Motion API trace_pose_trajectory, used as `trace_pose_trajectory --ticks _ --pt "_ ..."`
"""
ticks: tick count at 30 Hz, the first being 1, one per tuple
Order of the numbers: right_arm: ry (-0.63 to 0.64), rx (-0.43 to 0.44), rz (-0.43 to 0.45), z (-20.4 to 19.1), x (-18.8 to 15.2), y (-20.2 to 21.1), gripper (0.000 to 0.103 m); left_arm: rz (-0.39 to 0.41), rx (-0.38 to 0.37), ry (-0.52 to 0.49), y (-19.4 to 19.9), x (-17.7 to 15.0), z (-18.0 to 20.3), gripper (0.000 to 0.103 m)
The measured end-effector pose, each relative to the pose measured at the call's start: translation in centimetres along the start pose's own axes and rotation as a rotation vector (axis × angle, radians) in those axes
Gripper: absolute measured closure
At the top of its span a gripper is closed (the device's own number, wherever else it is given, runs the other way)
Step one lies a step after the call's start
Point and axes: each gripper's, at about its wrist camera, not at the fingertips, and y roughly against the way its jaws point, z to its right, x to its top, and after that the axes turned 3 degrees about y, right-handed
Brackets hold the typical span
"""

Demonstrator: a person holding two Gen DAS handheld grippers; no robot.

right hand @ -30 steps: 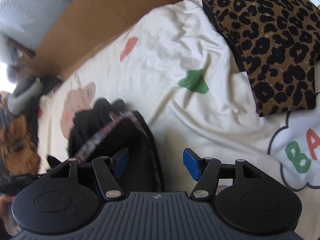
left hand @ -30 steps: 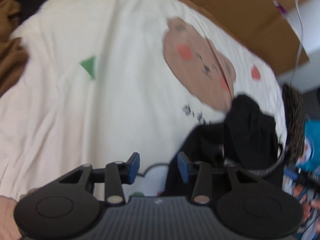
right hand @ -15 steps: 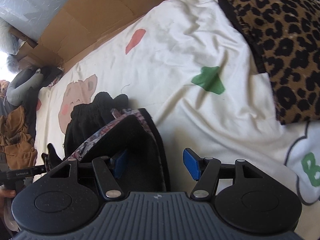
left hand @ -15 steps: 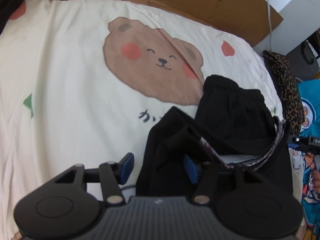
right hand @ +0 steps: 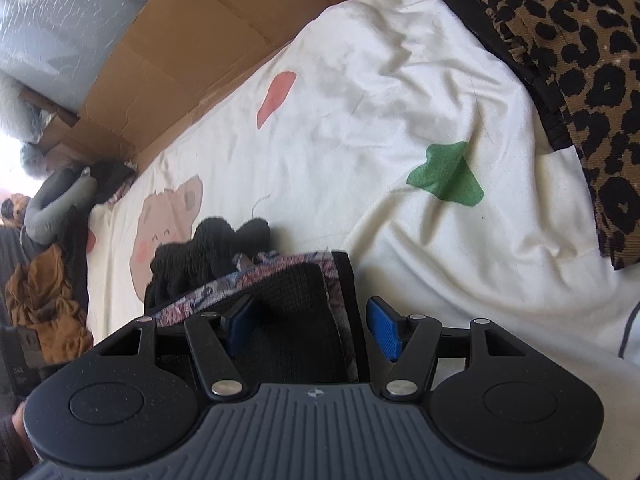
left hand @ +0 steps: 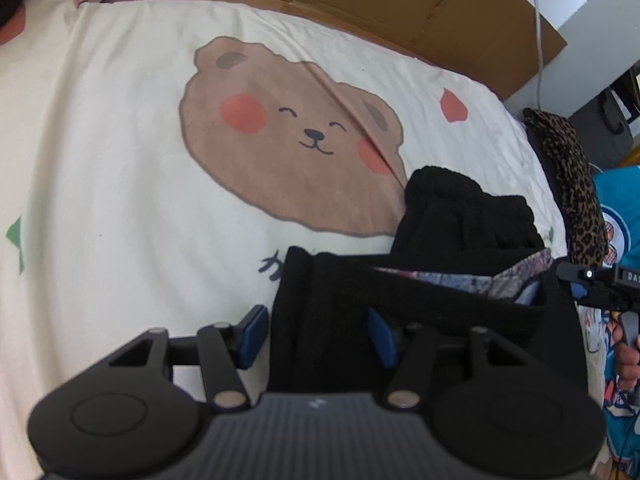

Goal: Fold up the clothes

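1. A cream sheet (left hand: 120, 184) covers the bed and fills most of both views; it is printed with a brown bear face (left hand: 288, 152), red blobs and green shapes (right hand: 446, 180).
2. Flattened cardboard (left hand: 360, 4) runs along the far edge of the sheet, standing between it and the wall.
3. A leopard-print pillow (right hand: 580, 80) lies on the right part of the bed, its edge resting on the sheet; in the left wrist view it shows as a narrow strip at the far right (left hand: 568, 184).
4. A heap of brown and grey clothes (right hand: 44, 296) sits at the far left end of the bed in the right wrist view.
5. A black garment (left hand: 452, 280) with a patterned lining (right hand: 248, 280) lies on the sheet just right of the bear face, partly folded, its gathered end bunched on the far side.
6. The left gripper (left hand: 316, 332) is at the garment's near left edge. Its jaws are apart: the left blue pad is over bare sheet and the right pad is against black cloth, with a fold of fabric standing between them, unclamped.
7. The right gripper (right hand: 312, 326) is at the garment's near right edge. Its jaws are also apart, with the black layer and lining edge between the pads; the right pad is clear of the cloth.
8. Part of the person's hand (left hand: 628, 356) shows at the right edge, on the right gripper's handle.
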Motion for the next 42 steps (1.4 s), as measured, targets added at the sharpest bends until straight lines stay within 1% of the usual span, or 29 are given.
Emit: trace_pose_trajectory --ticks 2,3,4,5,6,7,8,10,13,16,17,18,20,21,22,23,25,26,27,28,31,34,37,39,42 --pt "-0.006 0.006 0.018 0.0 0.1 0.0 0.038 0.007 0.002 -0.007 -0.2 0.1 0.1 0.047" --pt "-0.005 0.007 0.025 0.0 0.2 0.0 0.043 0.011 0.004 -0.013 -0.2 0.1 0.2 0.051" --pt "-0.001 0.008 0.030 0.0 0.2 0.0 0.048 0.012 0.005 -0.018 -0.3 0.1 0.3 0.066" --pt "0.007 0.006 0.035 -0.2 0.1 0.0 0.057 0.008 0.001 -0.020 -0.3 0.0 0.2 0.087" --pt "0.017 -0.002 0.040 -0.3 0.1 0.1 0.065 0.006 -0.003 -0.021 -0.3 0.0 0.2 0.094" --pt "0.027 -0.009 0.045 -0.4 0.0 0.2 0.071 0.011 -0.005 -0.018 -0.1 -0.1 0.1 0.096" --pt "0.037 -0.013 0.047 -0.6 0.0 0.3 0.082 0.018 -0.006 -0.016 0.2 -0.1 0.0 0.099" --pt "0.049 -0.025 0.063 -0.7 0.0 0.8 0.085 0.049 -0.006 -0.008 1.2 -0.1 -0.4 0.099" --pt "0.064 -0.044 0.091 -0.8 0.1 1.7 0.086 0.079 -0.012 0.026 2.3 -0.2 -1.3 0.100" --pt "0.062 -0.066 0.111 -0.7 0.3 2.1 0.084 0.071 -0.004 0.048 2.6 -0.3 -1.9 0.100" --pt "0.050 -0.075 0.111 -0.5 0.4 2.1 0.077 0.068 0.005 0.047 2.6 -0.4 -1.9 0.100" --pt "0.038 -0.084 0.112 -0.4 0.5 2.2 0.067 0.065 0.014 0.046 2.5 -0.4 -1.9 0.100" --pt "0.031 -0.065 0.118 -0.3 0.3 2.4 0.061 0.062 0.025 0.048 2.2 -0.4 -1.7 0.099" --pt "0.043 -0.061 0.112 -0.5 0.2 2.4 0.061 0.057 0.033 0.046 2.0 -0.3 -1.6 0.099" --pt "0.058 -0.058 0.102 -0.7 0.0 2.3 0.061 0.053 0.042 0.043 1.8 -0.2 -1.4 0.096" --pt "0.077 -0.060 0.093 -0.9 -0.1 2.1 0.061 0.051 0.051 0.040 1.6 -0.1 -1.3 0.091" --pt "0.120 -0.067 0.075 -1.5 -0.5 1.7 0.061 0.056 0.066 0.032 1.5 -0.1 -1.0 0.088" --pt "0.136 -0.071 0.073 -1.8 -0.5 1.5 0.066 0.062 0.068 0.025 1.6 -0.1 -0.9 0.088" --pt "0.149 -0.075 0.072 -2.0 -0.6 1.4 0.089 0.064 0.072 0.017 1.6 -0.1 -0.8 0.088" --pt "0.161 -0.070 0.073 -2.2 -0.6 1.4 0.102 0.065 0.075 0.009 1.7 -0.1 -0.7 0.088" --pt "0.205 -0.055 0.096 -3.2 -0.5 1.9 0.101 0.062 0.080 -0.014 1.7 -0.1 -0.5 0.088" --pt "0.217 -0.040 0.128 -3.7 -0.1 2.5 0.101 0.065 0.081 -0.035 1.9 -0.2 -0.5 0.098" --pt "0.199 -0.051 0.154 -3.5 0.6 2.8 0.101 0.087 0.092 -0.030 2.3 -0.1 -0.6 0.099" --pt "0.181 -0.064 0.146 -3.0 0.8 2.4 0.101 0.093 0.092 -0.017 2.3 -0.1 -0.8 0.099" --pt "0.172 -0.098 0.105 -2.3 0.6 0.8 0.101 0.084 0.097 -0.020 2.1 -0.2 -0.7 0.099"
